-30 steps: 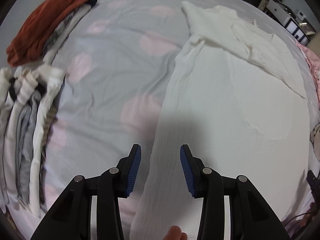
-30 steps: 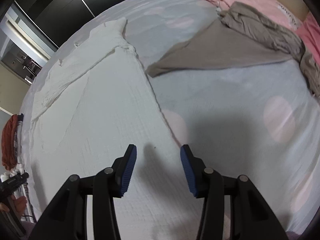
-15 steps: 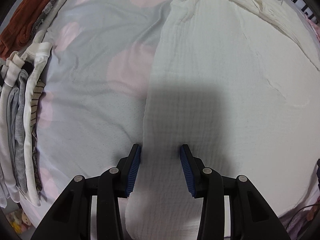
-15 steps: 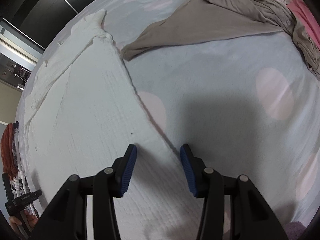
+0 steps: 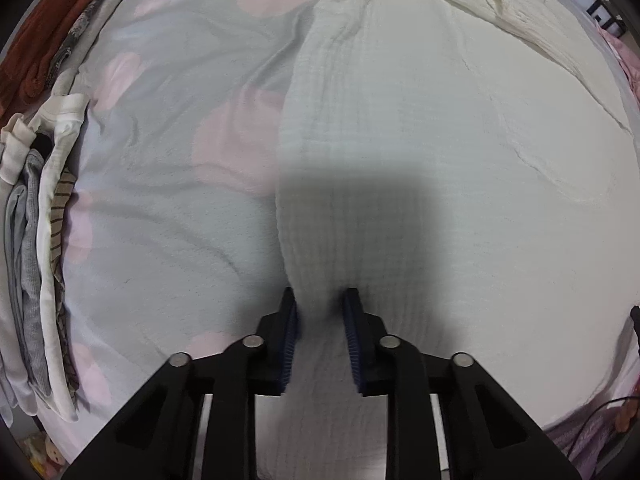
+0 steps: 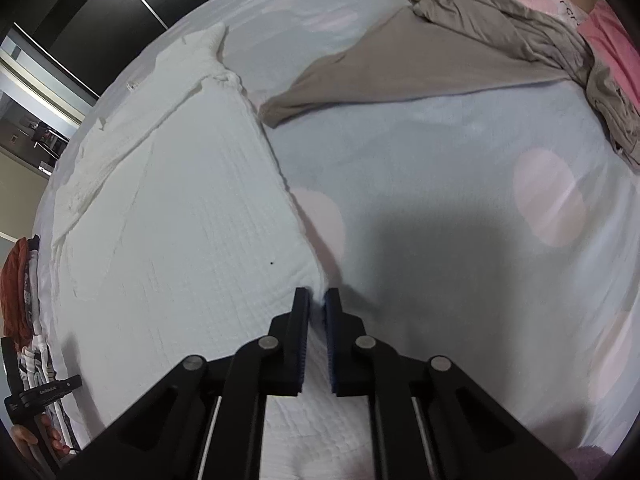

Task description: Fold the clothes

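Left jaws: my left gripper (image 5: 320, 300) points straight down and its jaws are closing; a ridge of white cloth is bunched between the blue pads, right at the cloth's left side edge.
Right jaws: my right gripper (image 6: 316, 300) is closing too, the pads almost together, with the cloth's right side edge pinched in the narrow gap.
Why there: I judge the two grips sit at the near end of the piece, one on each long edge, so I can lift that end evenly and carry it over for a fold.
White garment (image 5: 440, 160): lies flat and spread lengthwise on the bed (image 5: 168, 208), its far end rumpled, with loose ties.
Folded pile (image 5: 36, 216): stacked along the bed's left side, well clear of the cloth, with a rust-red piece (image 5: 60, 20) beyond it.
Grey-brown garment (image 6: 420, 64): unfolded on the right, its tip just beside the white cloth's edge; I take it to be waiting its turn.
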Demonstrator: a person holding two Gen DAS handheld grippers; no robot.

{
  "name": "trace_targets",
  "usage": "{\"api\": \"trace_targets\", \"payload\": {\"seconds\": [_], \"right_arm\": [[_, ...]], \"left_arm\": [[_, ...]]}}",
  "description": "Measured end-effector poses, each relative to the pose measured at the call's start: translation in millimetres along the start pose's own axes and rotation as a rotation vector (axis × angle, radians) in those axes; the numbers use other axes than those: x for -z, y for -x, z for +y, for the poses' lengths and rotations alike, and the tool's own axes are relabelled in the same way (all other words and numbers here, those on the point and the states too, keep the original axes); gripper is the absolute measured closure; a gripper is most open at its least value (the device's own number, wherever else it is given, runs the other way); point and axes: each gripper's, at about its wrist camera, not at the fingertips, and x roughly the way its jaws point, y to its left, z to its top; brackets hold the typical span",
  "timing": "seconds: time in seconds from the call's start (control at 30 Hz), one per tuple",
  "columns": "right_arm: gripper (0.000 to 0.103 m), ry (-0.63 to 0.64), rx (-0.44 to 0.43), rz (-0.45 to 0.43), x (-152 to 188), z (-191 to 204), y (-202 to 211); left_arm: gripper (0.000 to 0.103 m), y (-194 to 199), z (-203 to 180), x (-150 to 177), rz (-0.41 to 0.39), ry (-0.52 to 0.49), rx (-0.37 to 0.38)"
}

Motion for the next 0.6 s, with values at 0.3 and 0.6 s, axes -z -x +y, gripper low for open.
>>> {"api": "trace_targets", "payload": {"seconds": [0.3, 0.6], "right_arm": [[0.097, 0.033, -0.059, -0.161, -13.4, 5.6, 32.6], [0.099, 0.082, -0.068, -0.216, -39.4, 6.2, 33.0]], "left_arm": [[0.096, 27.4, 14.3, -1.4, -0.101, 0.020, 0.116], [0.096, 55.9, 39.6, -18.5, -0.251, 0.117, 0.179]]}}
